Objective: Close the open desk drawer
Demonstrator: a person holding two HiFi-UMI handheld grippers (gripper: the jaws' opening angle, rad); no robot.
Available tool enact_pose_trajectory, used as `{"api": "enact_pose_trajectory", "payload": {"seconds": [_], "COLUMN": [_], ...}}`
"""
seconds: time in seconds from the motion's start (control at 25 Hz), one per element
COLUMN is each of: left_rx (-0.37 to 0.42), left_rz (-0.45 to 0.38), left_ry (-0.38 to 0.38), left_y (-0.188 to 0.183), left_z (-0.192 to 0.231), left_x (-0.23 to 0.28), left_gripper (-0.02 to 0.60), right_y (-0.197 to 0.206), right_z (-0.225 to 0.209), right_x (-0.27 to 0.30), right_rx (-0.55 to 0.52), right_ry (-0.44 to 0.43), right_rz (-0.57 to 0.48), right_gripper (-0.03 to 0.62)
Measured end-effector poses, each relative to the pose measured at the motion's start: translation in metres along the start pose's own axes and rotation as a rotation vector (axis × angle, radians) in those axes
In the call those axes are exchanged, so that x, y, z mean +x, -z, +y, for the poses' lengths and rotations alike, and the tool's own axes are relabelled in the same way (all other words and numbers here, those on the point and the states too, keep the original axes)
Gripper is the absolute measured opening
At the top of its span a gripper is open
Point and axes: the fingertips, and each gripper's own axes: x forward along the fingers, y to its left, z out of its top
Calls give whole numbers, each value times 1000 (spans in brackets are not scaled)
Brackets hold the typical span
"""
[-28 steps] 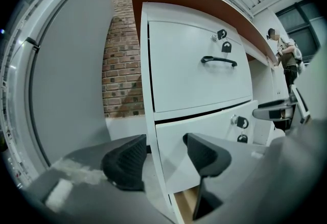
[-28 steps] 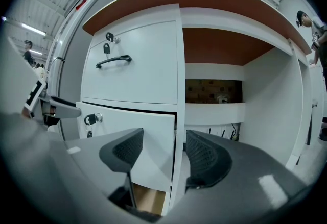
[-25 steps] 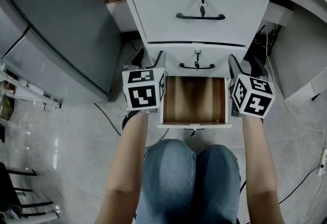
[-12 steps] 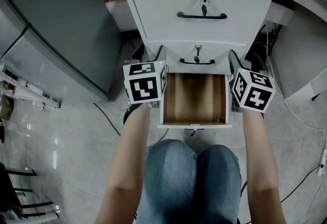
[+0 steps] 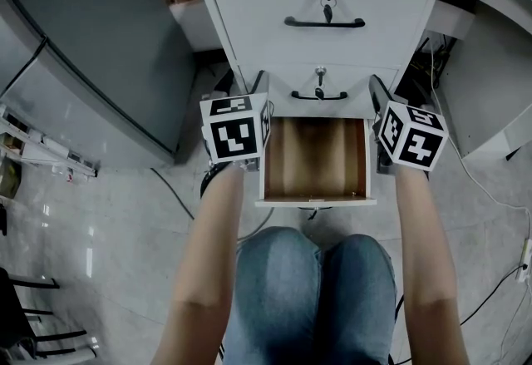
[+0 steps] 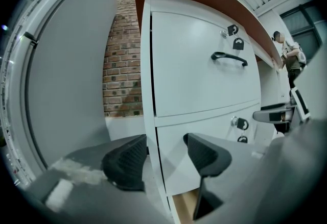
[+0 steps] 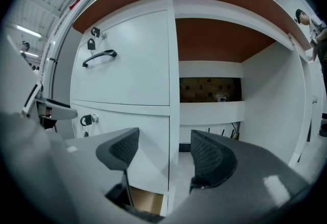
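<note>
The bottom drawer [image 5: 316, 202] of the white desk cabinet stands pulled out, and its wooden inside shows. My left gripper [image 5: 241, 91] sits at the drawer's left side, open, with its fingers either side of the cabinet's left front edge [image 6: 148, 90]. My right gripper [image 5: 392, 99] sits at the drawer's right side, and its jaws have just been opening. Its pads stand apart from the right front edge [image 7: 173, 116] that shows between them. In both gripper views a strip of the wooden inside [image 6: 185, 206] [image 7: 145, 201] lies below the fingers.
The two drawers above are shut, each with a black handle [image 5: 324, 22] [image 5: 319, 95] and a key in its lock. A grey cabinet [image 5: 91, 47] stands to the left. Cables [image 5: 490, 189] run over the floor to the right. The person's knees [image 5: 316, 288] are just before the drawer's front.
Both grippers have edged a little toward the cabinet along the drawer's sides. The drawer stands as far out as before.
</note>
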Motion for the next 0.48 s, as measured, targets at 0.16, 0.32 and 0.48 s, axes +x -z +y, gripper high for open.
{"api": "enact_pose_trajectory", "payload": {"seconds": [0.16, 0.32, 0.48], "left_rx": [-3, 0, 2], "left_rz": [-3, -1, 29], "left_ry": [-1, 17, 43], "left_y": [2, 14, 36], "left_z": [2, 0, -1], "left_x": [-5, -13, -19], "left_gripper": [253, 253, 253], "right_y": [0, 22, 50], "right_z": [-1, -5, 2], "right_x": [-2, -9, -21], "right_rx": [-4, 19, 31], "right_ry": [-6, -9, -60], "right_rz": [13, 64, 97], "right_gripper": [321, 295, 293]}}
